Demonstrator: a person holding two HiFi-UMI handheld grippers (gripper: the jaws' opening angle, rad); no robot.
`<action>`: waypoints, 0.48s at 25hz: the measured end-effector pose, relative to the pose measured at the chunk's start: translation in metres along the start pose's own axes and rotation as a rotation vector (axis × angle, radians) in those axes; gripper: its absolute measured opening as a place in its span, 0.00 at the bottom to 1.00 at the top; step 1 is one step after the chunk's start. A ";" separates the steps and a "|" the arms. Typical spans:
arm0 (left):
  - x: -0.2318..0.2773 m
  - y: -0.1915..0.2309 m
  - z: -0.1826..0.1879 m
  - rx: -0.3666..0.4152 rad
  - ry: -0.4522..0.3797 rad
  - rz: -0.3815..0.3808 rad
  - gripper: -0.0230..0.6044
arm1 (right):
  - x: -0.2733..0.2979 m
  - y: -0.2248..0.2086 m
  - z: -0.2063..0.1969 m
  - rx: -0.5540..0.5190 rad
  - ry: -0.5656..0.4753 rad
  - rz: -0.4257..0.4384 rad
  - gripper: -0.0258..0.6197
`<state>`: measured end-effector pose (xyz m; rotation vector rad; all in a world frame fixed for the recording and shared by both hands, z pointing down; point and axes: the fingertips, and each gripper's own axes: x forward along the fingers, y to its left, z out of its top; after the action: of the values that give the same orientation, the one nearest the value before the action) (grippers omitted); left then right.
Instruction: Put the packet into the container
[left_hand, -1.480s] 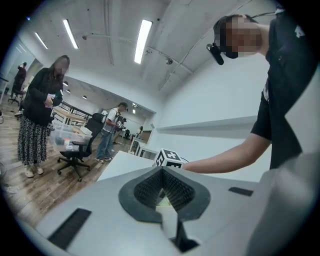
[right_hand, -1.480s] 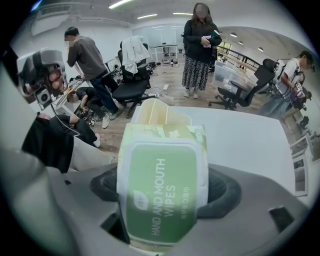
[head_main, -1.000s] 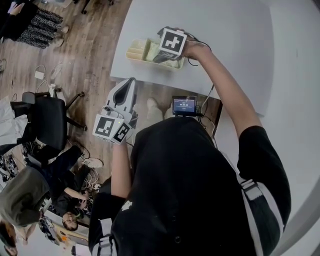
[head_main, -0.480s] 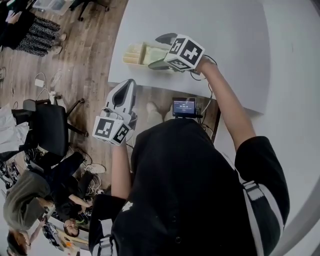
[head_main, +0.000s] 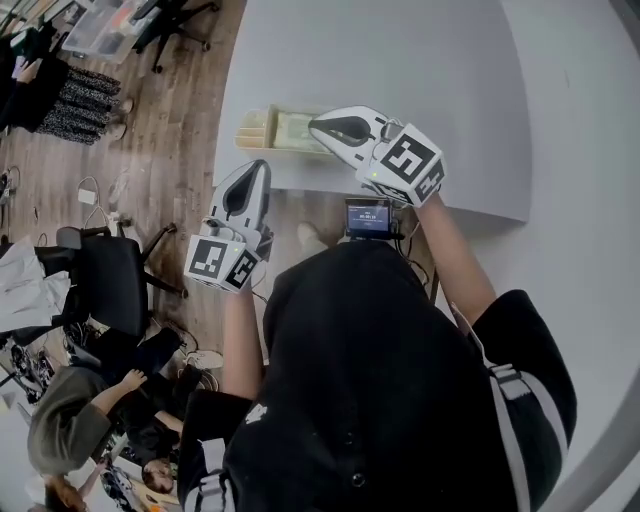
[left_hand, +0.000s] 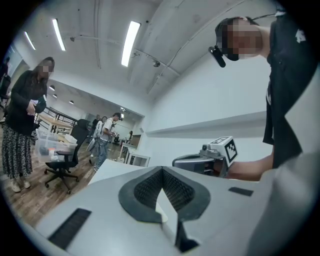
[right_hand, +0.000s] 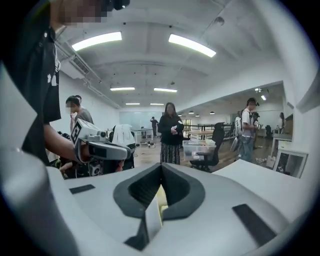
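Observation:
A pale yellow container (head_main: 256, 128) with compartments stands at the front edge of the white table (head_main: 420, 70). A pale green packet (head_main: 294, 131) lies inside it. My right gripper (head_main: 318, 125) hovers just right of the container, its jaws shut with nothing between them; it points left at the container. It also shows in the left gripper view as the right gripper (left_hand: 196, 161). My left gripper (head_main: 250, 178) is held off the table's front edge, over the floor, jaws together and empty. The right gripper view shows the left gripper (right_hand: 102, 149) too.
A small screen (head_main: 369, 214) sits below the table's front edge. A black office chair (head_main: 105, 275) and cables stand on the wooden floor (head_main: 170, 130) to the left. Several people stand or crouch around the room.
My right gripper has lifted off the container and drawn back to the right and toward me. The left gripper has stayed put.

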<state>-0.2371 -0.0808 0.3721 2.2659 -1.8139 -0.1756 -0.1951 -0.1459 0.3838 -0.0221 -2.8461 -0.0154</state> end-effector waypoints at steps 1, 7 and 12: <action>0.002 -0.004 0.003 0.007 -0.003 -0.007 0.04 | -0.008 0.002 0.007 0.002 -0.036 -0.010 0.08; 0.011 -0.022 0.016 0.054 -0.013 -0.039 0.04 | -0.043 0.007 0.041 -0.001 -0.223 -0.066 0.08; 0.018 -0.031 0.021 0.080 -0.016 -0.055 0.04 | -0.056 0.011 0.047 -0.017 -0.259 -0.065 0.07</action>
<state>-0.2085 -0.0940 0.3448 2.3767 -1.7984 -0.1339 -0.1554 -0.1349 0.3228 0.0697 -3.1041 -0.0542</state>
